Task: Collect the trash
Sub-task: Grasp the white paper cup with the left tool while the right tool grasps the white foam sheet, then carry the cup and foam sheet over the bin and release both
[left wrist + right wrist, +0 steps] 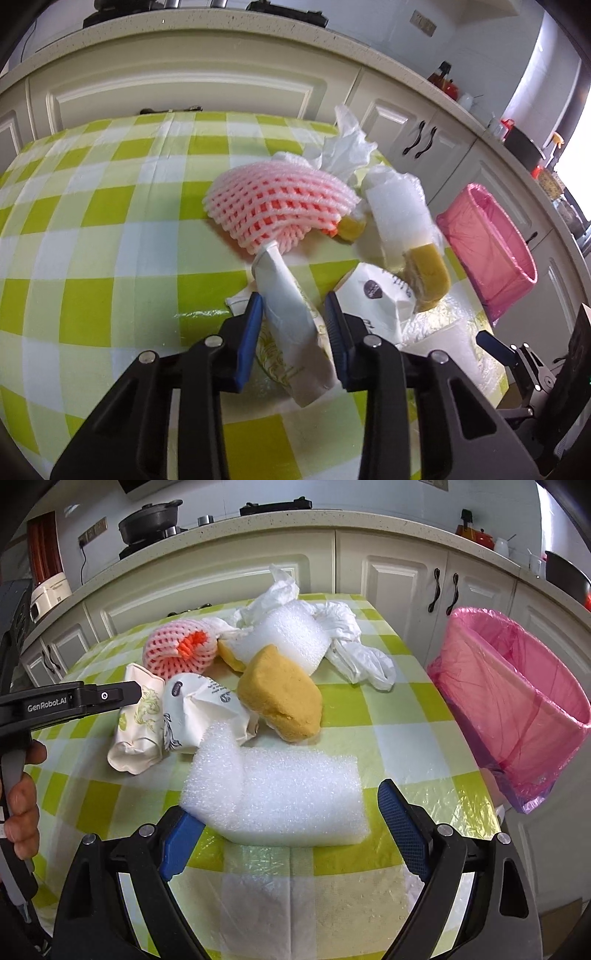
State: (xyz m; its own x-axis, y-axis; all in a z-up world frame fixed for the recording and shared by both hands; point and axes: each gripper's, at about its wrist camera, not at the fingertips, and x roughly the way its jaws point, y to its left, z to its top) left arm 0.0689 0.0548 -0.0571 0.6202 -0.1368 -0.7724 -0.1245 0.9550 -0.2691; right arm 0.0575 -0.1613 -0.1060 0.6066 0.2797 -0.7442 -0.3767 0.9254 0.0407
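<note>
The left gripper [295,306] has its fingers narrowed around a crumpled white paper pack [291,332] near the bench's [110,206] front edge, apparently gripping it. The right gripper [291,819] stands wide open astride a white foam block [277,794] at the front edge, pads clear. A pink-lined trash bin [517,701] stands beside the bench's right edge.

A crumpled white pouch with green print [291,332] lies lengthwise between the left tool's [295,325] blue pads, a pink foam net [280,203] just beyond it. A white foam block [277,797] lies flat between the right tool's [288,812] spread pads, a yellow sponge [280,701] farther ahead.
</note>
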